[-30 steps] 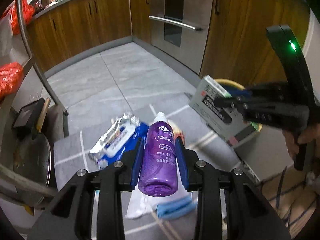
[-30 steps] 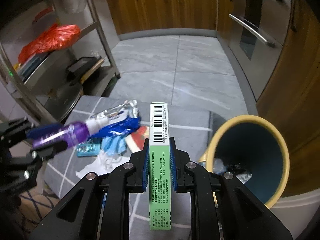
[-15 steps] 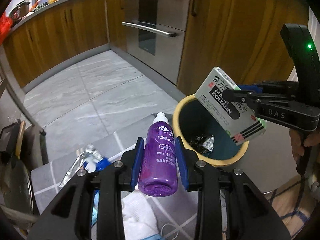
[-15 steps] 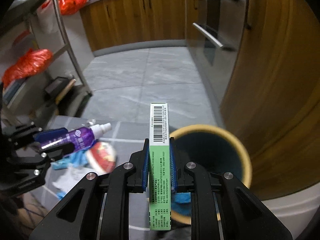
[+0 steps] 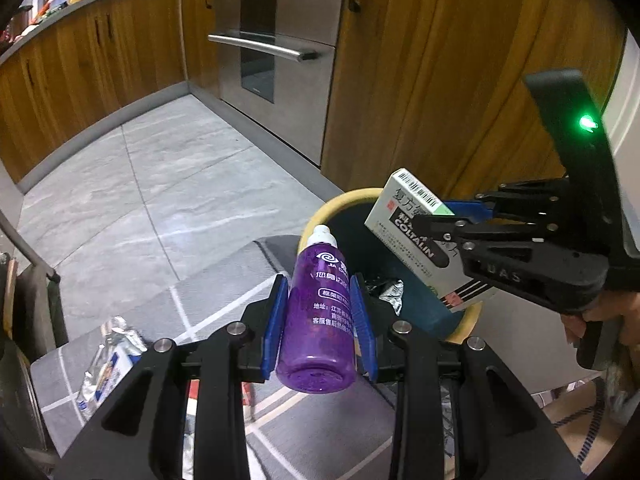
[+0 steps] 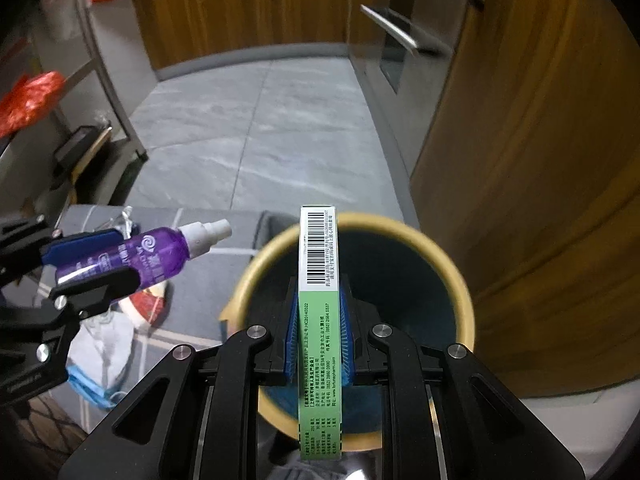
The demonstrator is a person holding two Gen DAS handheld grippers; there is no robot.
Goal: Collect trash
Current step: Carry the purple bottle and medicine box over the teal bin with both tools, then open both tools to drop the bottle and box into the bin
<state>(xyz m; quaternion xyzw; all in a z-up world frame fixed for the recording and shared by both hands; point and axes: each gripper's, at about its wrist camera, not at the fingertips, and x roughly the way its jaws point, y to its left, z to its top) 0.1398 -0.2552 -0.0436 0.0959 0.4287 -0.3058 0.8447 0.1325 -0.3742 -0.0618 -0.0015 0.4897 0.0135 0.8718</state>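
On a grey rug with pale grid lines spread over the grey tiled kitchen floor, litter lies at the left: a crumpled silver-and-blue foil packet near the rug's left edge, and, in the right wrist view, a white tissue heap with a blue face mask and a red-and-white round wrapper nearer the rug's right edge

The left gripper, with blue pads and black fingers, pinches a translucent purple plastic spray bottle with a white nozzle by its body, nozzle pointing forward toward the near rim of the bin; from the right wrist view the same bottle hangs above the rug, its tip just short of the bin's left rim

The round waste bin with a yellow rim and dark teal inside stands at the rug's right edge, beside the brown wooden cabinet front; crumpled silver foil lies inside it

At right, the right gripper clamps a flat white-and-green cardboard medicine box with a barcode by its broad faces, held edge-up over the bin's open mouth; the left wrist view shows the box tilted above the bin, and a hand on the gripper's black handle at the far right
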